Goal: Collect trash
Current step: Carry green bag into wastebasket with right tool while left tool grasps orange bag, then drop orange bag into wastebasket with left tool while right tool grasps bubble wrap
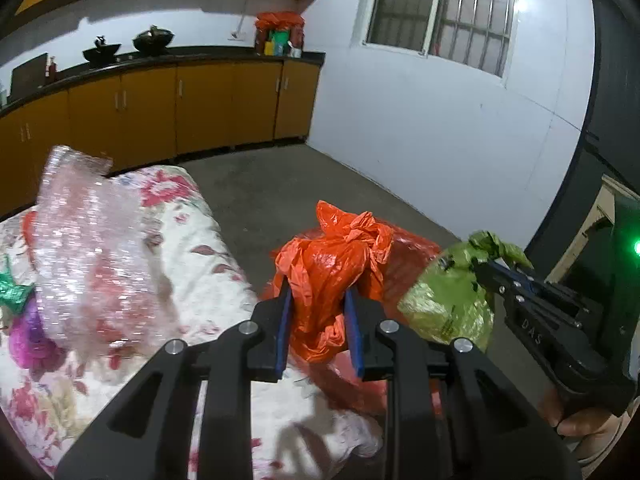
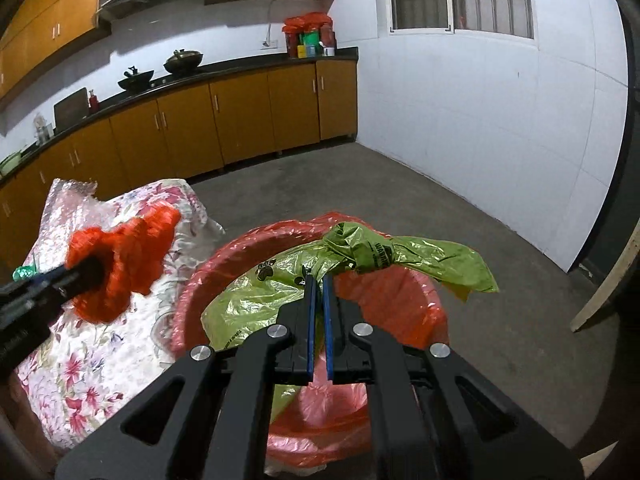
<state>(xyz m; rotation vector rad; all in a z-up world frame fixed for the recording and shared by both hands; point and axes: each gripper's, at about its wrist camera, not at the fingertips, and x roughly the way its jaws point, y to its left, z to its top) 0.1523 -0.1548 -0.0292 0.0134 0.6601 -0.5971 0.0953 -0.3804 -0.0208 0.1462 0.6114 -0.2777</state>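
My left gripper [image 1: 318, 292] is shut on a crumpled orange plastic bag [image 1: 336, 276], its blue pads pressing both sides. In the right wrist view that orange bag [image 2: 120, 264] hangs blurred at the left, over the floral cloth. My right gripper [image 2: 319, 280] is shut on a knotted green plastic bag [image 2: 280, 300] just below its knot, above a bin lined with a red bag [image 2: 400, 304]. The left wrist view shows the green bag [image 1: 448, 300] at the right, with the right gripper [image 1: 486, 266] clamped on its top. The bin's red liner [image 1: 412, 248] lies partly hidden behind the orange bag.
A table under a floral cloth [image 1: 192, 240] stands at the left, carrying a sheet of bubble wrap [image 1: 88, 240], a green wrapper [image 1: 12, 288] and a purple item [image 1: 28, 340]. Yellow kitchen cabinets [image 2: 240, 116] line the far wall. Bare concrete floor [image 2: 500, 280] extends rightwards. A hand [image 1: 580, 424] grips the right tool.
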